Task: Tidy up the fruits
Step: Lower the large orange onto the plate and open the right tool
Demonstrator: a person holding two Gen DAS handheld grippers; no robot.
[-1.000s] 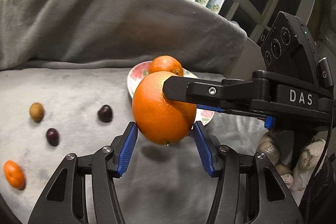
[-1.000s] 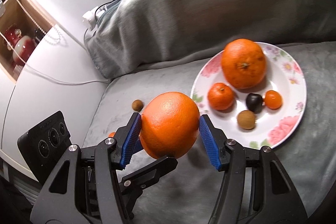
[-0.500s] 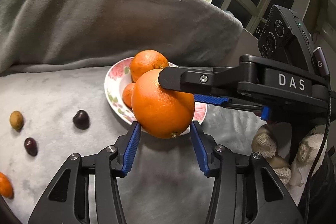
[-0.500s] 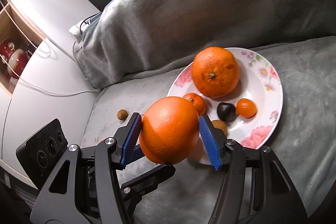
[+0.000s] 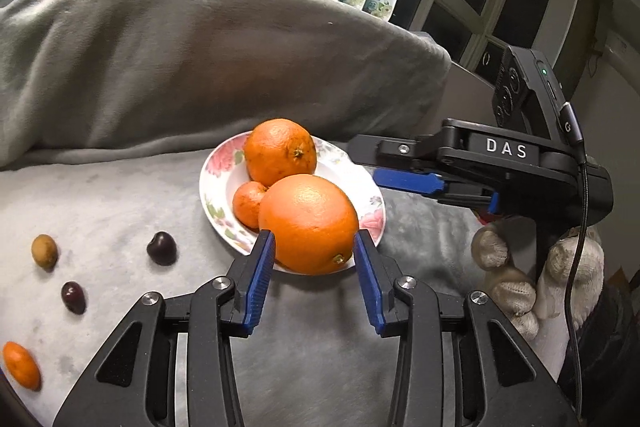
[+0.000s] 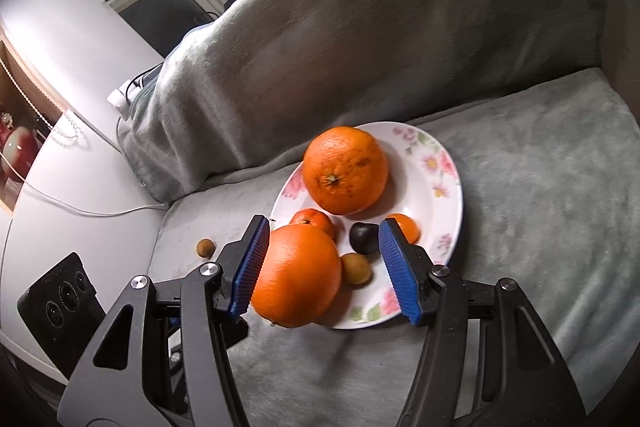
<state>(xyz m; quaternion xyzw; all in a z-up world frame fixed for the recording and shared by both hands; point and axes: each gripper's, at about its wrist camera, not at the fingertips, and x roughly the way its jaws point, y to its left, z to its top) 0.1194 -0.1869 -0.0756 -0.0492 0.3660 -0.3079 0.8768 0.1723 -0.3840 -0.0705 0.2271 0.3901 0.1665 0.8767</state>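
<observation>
Grey plush blanket (image 5: 120, 195) covers the seat and the bolster behind, and a flowered plate (image 5: 218, 163) sits on it at frame centre. At the plate's near edge, the big orange (image 5: 310, 223) is pressed between the blue pads of the left gripper (image 5: 314, 259), whose jaws are closing on it. In the right wrist view the same orange (image 6: 296, 275) lies against the left pad only; the right gripper (image 6: 324, 267) stands open around it, its other pad well clear, jaws widening a little. On the plate sit a second large orange (image 6: 345, 169), two small mandarins (image 6: 314, 221) (image 6: 406, 227), a dark cherry (image 6: 364, 237) and a tan longan (image 6: 355, 268). Left of the plate, on the blanket, lie two cherries (image 5: 161, 247) (image 5: 73, 297), another longan (image 5: 44, 251) and a mandarin (image 5: 21, 365). At right, a gloved hand (image 5: 536, 267) holds the right gripper's handle.
</observation>
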